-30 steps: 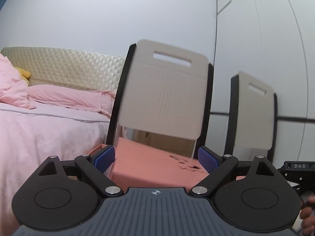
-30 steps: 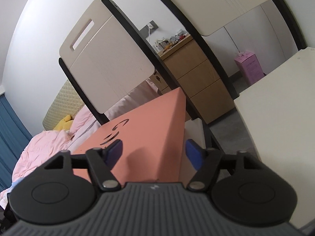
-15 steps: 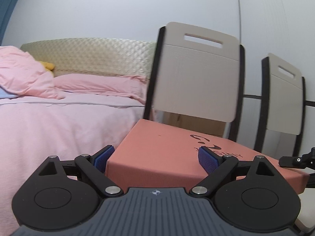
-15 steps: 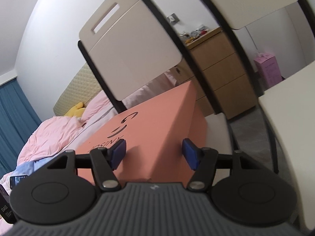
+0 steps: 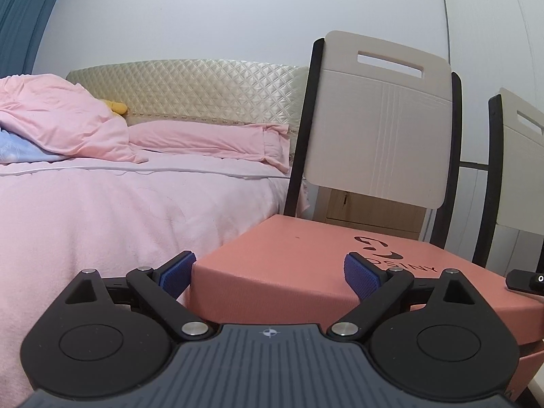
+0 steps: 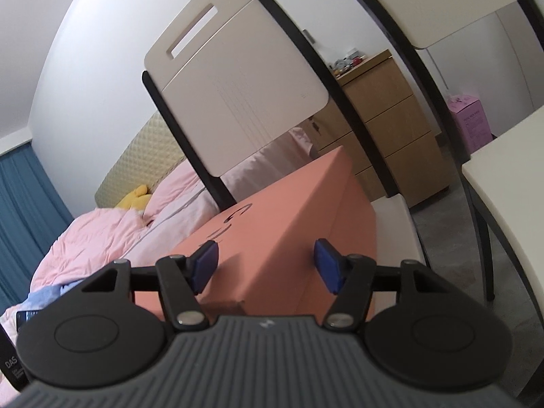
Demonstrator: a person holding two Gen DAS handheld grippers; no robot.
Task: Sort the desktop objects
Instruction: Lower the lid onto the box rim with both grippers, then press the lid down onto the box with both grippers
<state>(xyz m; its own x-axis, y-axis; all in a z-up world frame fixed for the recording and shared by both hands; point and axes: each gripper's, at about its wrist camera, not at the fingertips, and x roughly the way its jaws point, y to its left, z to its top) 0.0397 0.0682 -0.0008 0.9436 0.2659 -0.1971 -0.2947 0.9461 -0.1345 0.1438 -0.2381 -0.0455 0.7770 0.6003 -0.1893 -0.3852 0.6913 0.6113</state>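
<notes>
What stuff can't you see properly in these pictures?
- Inside of the pink box: lid shut, both views.
- Its printed logo: partly hidden by the left gripper; in the right wrist view, by the right gripper.
- What the box sits on: hidden by the box and both grippers.
- Small things on the wooden drawers: too small, right wrist view.
- Yellow toy: mostly behind the pink duvet.

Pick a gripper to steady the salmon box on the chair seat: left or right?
Left, tentatively. The left gripper straddles a corner of the salmon box, one blue pad beside its side face, level view. The right gripper is open over the opposite end, its view tilted. Neither visibly clamps it.
</notes>
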